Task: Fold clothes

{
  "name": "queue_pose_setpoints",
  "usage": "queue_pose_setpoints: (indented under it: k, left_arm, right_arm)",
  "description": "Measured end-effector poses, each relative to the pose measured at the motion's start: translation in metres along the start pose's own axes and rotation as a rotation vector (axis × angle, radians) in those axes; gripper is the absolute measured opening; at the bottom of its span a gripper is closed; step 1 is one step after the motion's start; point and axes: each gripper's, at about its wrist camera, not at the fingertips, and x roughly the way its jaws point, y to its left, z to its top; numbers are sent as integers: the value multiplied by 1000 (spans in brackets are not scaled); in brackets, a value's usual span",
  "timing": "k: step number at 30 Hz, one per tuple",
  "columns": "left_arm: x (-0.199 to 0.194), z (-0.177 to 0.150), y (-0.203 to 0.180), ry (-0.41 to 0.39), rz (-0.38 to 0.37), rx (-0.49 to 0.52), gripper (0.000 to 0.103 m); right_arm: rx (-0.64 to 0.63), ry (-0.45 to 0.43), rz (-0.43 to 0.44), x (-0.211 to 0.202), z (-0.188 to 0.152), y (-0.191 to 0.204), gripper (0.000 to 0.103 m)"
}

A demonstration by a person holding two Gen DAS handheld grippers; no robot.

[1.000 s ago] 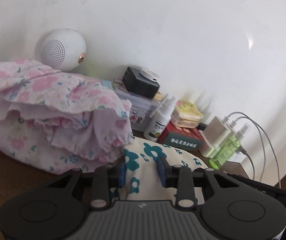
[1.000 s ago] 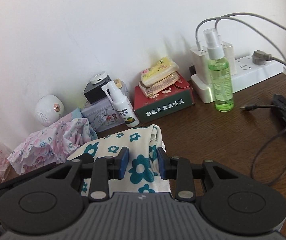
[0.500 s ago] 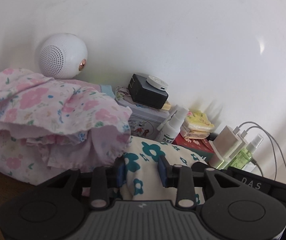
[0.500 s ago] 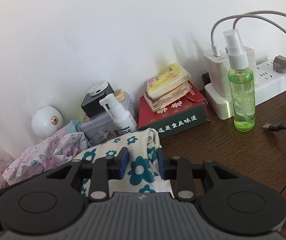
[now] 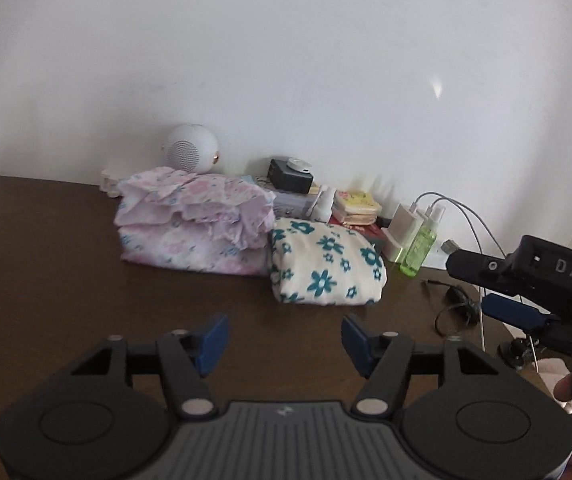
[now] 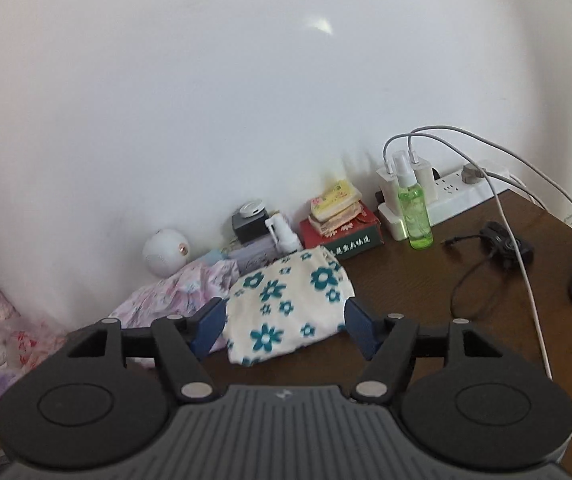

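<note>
So the cream garment with teal flowers [image 5: 327, 266] is folded into a chunky little rectangle, one rounded fold edge toward me, sitting flat on the dark brown wooden table [image 5: 46, 280]; in my left wrist view it's just right of centre, and in the right wrist view it's dead centre, a bit lower. It's snug against the folded pink floral garment [image 5: 194, 226] on its left; that one has a ruffled edge flopped over the top.

My left gripper [image 5: 284, 338] has its blue pads spread wide with only bare table between them; its jaws have just been opening. Same for my right gripper [image 6: 284, 326]: jaws just been opening, pads wide apart; the flowered bundle shows in the gap from this angle, but the pads aren't pressing on it.

Behind the clothes, along the plain white wall [image 5: 286, 60]: a round white speaker [image 5: 192, 154], a small black box [image 5: 289, 176] on a tin, a white spray bottle [image 6: 282, 234], a red and green box [image 6: 343, 236] with yellow packets stacked on top, a green spray bottle [image 6: 415, 210], and white chargers plugged into a power strip [image 6: 457, 196] with grey cables trailing off right; a black cable [image 6: 481, 268] curls on the tabletop, right side of the frame.
</note>
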Motion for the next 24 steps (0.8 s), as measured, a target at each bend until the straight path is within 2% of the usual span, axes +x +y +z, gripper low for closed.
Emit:
queue_pose_setpoints:
  k: [3,6,11,15,17,18,20,22,24]
  left_arm:
    - [-48,-38,10,-5,44,-2,73]
    - [-83,-81,17,15,94,0,77]
    - [-106,-137,25,77,153,30,77]
    - [-113,-153,24,67,173,20,77]
    - [-114,-158,16,65,168,66,77]
    - [-113,-161,12,64,180,92,77]
    - [-113,-167,3,62,205,144,78]
    - [-118,-173,2,64,232,156,83]
    - [-124,-176,8,58,226,121,87]
  right_arm:
    - [-21,16,12,-44,-34,8,78]
    - [-68,70,5,-77,-71,14,79]
    - [-234,150,7,-107,-138,21,86]
    - [-268,211,-10,-118,-178,15,86]
    - [-308,209,-10,-127,-194,17,92]
    - [-320,209,-5,-131,-198,18,97]
    - [-337,201,1,-138,-206,21,100]
    - [-351,202,0,-144,-209,24,102]
    - [-376,215,-19,-144,-210,26,102]
